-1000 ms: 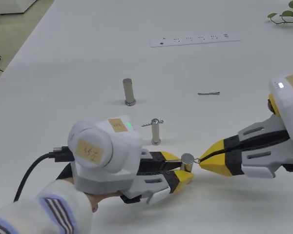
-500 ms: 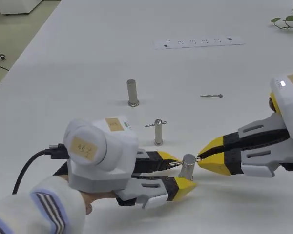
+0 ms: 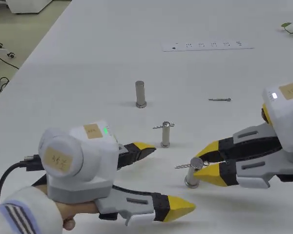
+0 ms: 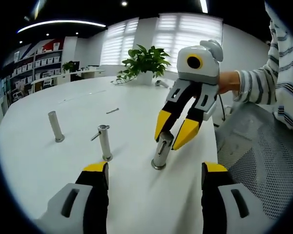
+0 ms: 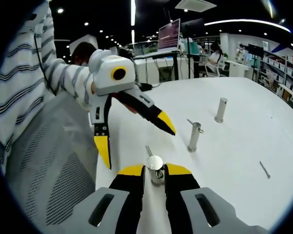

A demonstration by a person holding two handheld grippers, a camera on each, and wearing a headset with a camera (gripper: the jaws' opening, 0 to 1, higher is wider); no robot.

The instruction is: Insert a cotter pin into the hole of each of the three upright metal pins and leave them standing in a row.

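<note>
Head view: loose cotter pin (image 3: 219, 100) lay flat on the bench (image 3: 88, 68) toward its far edge, long axis left-right, right of the bare far metal pin (image 3: 140, 93). Right claw (image 3: 204, 162) was nearer, jaws slightly parted at the pinned near metal pin (image 3: 192, 174). Left claw (image 3: 173, 177) gaped, empty.

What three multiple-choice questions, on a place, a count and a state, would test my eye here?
1. Where is the loose wire pin? A in a gripper; B on the bare table; C on the floor.
2. How many upright posts carry a wire pin? A one; B three; C two.
3. The left gripper is: A open, empty; B shut on a post; C shut on a cable.
Key: B, it lies alone there; C, the middle post and near post do, the far post doesn't; A, its jaws stand wide apart.
</note>
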